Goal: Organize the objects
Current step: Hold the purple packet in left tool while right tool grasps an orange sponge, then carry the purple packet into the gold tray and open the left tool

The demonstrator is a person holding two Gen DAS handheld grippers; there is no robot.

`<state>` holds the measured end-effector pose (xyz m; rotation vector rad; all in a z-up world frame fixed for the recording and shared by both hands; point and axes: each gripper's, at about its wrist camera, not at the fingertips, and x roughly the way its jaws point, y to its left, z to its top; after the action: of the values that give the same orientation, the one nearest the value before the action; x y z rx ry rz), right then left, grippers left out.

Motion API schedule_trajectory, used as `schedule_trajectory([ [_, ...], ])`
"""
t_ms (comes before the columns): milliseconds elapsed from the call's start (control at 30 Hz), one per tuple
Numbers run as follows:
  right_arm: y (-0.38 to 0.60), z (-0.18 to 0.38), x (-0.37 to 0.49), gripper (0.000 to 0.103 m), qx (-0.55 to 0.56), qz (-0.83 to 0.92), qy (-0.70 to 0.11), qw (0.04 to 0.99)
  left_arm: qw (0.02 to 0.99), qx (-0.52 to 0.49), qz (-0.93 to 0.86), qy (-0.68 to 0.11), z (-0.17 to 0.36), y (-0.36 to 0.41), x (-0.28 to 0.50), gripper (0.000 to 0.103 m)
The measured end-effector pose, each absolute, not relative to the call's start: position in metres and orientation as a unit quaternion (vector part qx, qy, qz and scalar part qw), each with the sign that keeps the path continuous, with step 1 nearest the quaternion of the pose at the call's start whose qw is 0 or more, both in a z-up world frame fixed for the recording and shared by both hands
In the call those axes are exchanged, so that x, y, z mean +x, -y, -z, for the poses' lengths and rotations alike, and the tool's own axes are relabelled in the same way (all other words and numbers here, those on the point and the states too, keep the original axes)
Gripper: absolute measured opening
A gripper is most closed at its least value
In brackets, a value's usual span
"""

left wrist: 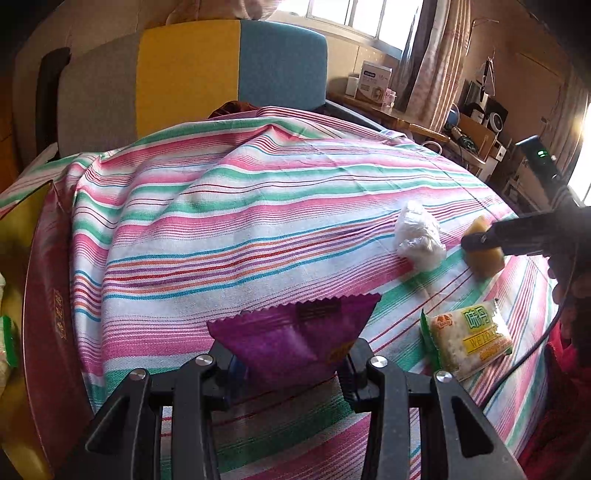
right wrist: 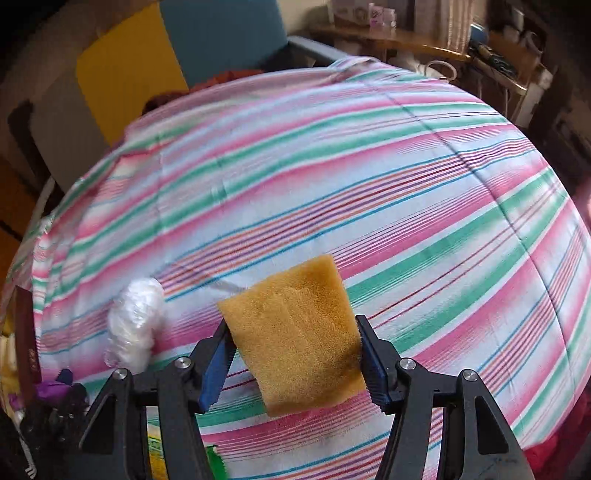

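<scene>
Red box: a dark red box (left wrist: 48, 314) with gold lettering stood at the far left edge of the table, its inside only partly in view.
Left gripper: the left gripper (left wrist: 291, 363) was clenched on a purple snack packet (left wrist: 291, 339), pads pressing both sides of its lower end, the zigzag top edge fanning out above the table.
Cracker packet: a green and yellow cracker packet (left wrist: 469, 341) lay flat on the cloth, near and just right of the left gripper.
White bundle: a crumpled white plastic bundle (left wrist: 419, 240) rested farther back on the right, just left of the sponge.
Right gripper: the right gripper (right wrist: 295, 354) grasped a tan sponge (right wrist: 299, 332), which filled the gap between its blue pads and hung tilted above the cloth; in the left wrist view the sponge sat at the right edge, close beside the white bundle.
Table: a striped cloth (left wrist: 258, 206) of pink, green and white covered the table, creased toward the far left.
Room: a chair back (left wrist: 229, 70) in grey, yellow and blue panels stood behind the table; a bright window (left wrist: 365, 18) with curtains and a cluttered wooden shelf (left wrist: 399, 114) lay at far right.
</scene>
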<state>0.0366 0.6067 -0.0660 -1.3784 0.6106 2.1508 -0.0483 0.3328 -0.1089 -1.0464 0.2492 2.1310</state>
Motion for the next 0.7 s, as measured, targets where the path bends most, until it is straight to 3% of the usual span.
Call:
schedule_trajectory([
  [133, -0.589, 0.078, 0.029, 0.064, -0.536, -0.787, -0.170, 0.253, 0.364, -0.405, -0.832, -0.106, 0.109, -0.335, -0.047, 0.041],
  [333, -0.584, 0.082, 0.031, 0.071, -0.531, -0.794, -0.169, 0.244, 0.363, -0.404, -0.833, -0.109, 0.109, -0.334, -0.045, 0.041],
  [700, -0.577, 0.082, 0.034, 0.073, -0.529, -0.799, -0.148, 0.244, 0.360, -0.400, -0.835, -0.116, 0.109, -0.335, -0.043, 0.041],
])
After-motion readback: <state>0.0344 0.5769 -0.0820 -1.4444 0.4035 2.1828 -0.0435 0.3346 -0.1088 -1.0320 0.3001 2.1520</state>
